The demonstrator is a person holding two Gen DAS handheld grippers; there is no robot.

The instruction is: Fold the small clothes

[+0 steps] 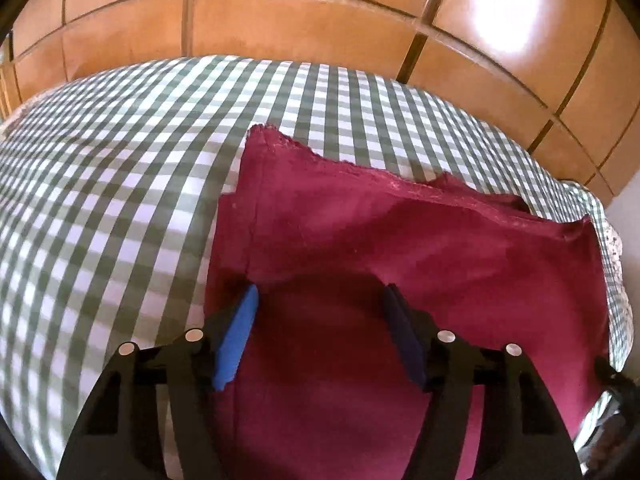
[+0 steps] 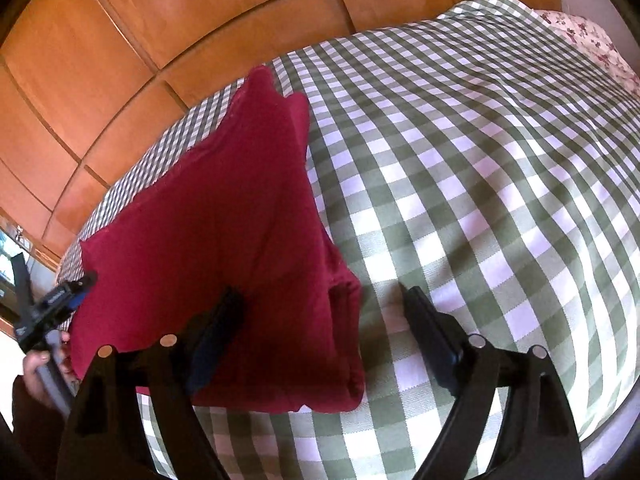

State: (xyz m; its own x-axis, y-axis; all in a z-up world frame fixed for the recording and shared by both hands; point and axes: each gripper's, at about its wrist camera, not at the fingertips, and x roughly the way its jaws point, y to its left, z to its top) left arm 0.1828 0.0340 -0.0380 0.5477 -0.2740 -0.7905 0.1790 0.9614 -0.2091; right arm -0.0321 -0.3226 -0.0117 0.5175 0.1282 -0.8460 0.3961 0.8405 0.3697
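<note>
A dark red garment [image 1: 380,248] lies partly folded on the green-and-white checked bedcover [image 1: 120,184]. My left gripper [image 1: 322,292] is open and hovers over the garment's near left part, holding nothing. In the right wrist view the garment [image 2: 224,232] lies left of centre, its folded near corner thick. My right gripper [image 2: 320,296] is open over that near right corner, its left finger above the cloth and its right finger above the bedcover [image 2: 480,160]. The left gripper [image 2: 64,296] shows at the far left beside the garment's edge.
A wooden panelled wardrobe [image 1: 320,12] stands behind the bed. A floral pillow or sheet [image 2: 592,40] lies at the far right corner of the bed. The bed's right edge [image 1: 616,248] runs close to the garment.
</note>
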